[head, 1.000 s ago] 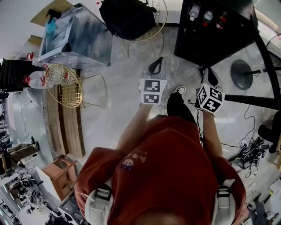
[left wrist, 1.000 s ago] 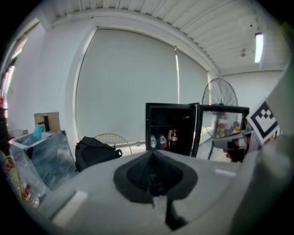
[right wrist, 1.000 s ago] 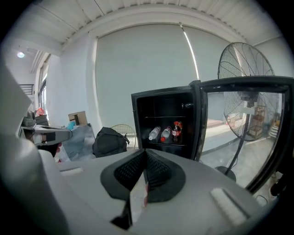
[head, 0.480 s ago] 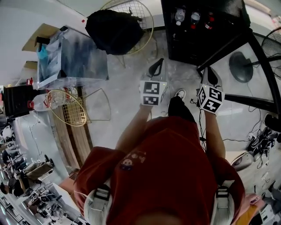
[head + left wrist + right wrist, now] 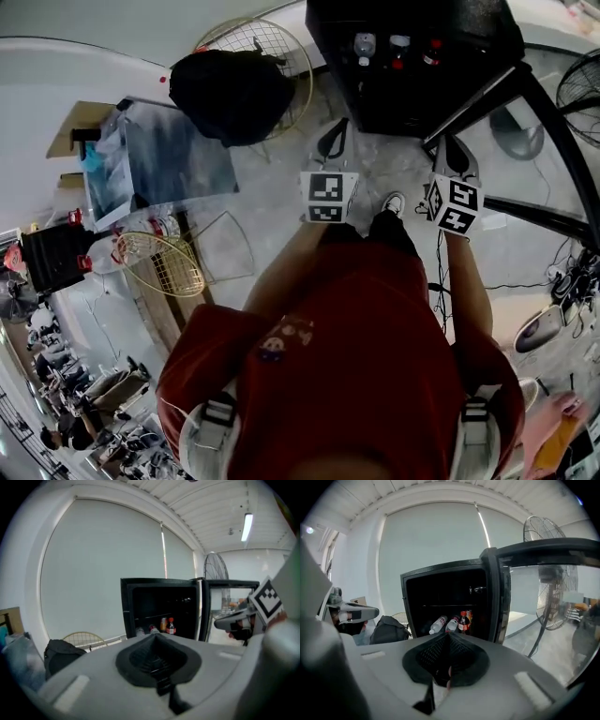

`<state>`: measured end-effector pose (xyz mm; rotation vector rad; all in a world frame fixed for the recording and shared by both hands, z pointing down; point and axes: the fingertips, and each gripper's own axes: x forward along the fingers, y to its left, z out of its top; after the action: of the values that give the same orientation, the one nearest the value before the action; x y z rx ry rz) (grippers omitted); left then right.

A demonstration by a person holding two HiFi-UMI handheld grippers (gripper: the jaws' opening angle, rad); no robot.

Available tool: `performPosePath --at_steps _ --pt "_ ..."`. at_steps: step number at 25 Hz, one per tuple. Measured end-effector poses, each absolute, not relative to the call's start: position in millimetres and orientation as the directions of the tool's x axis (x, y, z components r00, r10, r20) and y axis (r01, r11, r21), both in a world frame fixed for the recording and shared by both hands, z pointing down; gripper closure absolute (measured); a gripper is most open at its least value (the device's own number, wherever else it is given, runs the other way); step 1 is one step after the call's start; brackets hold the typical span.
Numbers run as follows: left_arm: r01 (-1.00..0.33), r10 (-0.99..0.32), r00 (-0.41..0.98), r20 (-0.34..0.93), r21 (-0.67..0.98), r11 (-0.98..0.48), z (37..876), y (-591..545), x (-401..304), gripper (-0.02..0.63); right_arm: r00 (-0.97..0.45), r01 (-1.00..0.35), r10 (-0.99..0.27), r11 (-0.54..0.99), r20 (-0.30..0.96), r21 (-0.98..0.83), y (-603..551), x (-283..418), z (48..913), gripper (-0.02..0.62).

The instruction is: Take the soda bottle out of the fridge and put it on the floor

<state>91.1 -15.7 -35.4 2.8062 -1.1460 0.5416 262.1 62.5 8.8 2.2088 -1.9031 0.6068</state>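
1. Now both tools are far from the goal, so the step in hand is, in my judgement, the approach to the open fridge [image 5: 375, 105], which stands in front of the person with its door [image 5: 543, 597] swung out to the right.
2. The left gripper [image 5: 331, 141] has its jaws pressed together with nothing between them. The right gripper [image 5: 454, 156] is the same, closed and empty.
3. The soda bottle [image 5: 462, 622] is inside the fridge, on the lower shelf, toward the right side of the opening. Two clear bottles [image 5: 444, 624] lie just beside it on its left, and an orange container [image 5: 469, 617] is close behind it.
4. To do this step well, I think one gripper should open its jaws wide before it enters the cabinet, not inside, where the space looks tight.
5. It is better to come in level and straight from the front, on the side of the door, so that the lying bottles are not pushed and do not roll.
6. The jaws should close on the body of the bottle, below the neck, one jaw at each side.
7. The soda bottle stands upright: its long axis is vertical and the red cap points up. The clear bottles, by contrast, lie on their sides with the caps toward the front.
8. If it is kept upright, it can go down on the floor [image 5: 272, 211] on its base.
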Motion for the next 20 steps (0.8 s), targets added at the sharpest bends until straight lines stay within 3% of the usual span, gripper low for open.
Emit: performPosePath --at_steps 8,20 --pt "-0.57 -0.546 0.772 0.326 -0.025 -0.821 -30 -54 92 0.606 0.173 -0.972 -0.887 -0.224 0.428 -0.071 44 235 1 0.595" --pt "-0.498 -0.488 0.812 0.321 -0.056 -0.865 -31 -75 69 0.606 0.333 -0.936 -0.867 -0.352 0.37 0.016 42 216 -9 0.595"
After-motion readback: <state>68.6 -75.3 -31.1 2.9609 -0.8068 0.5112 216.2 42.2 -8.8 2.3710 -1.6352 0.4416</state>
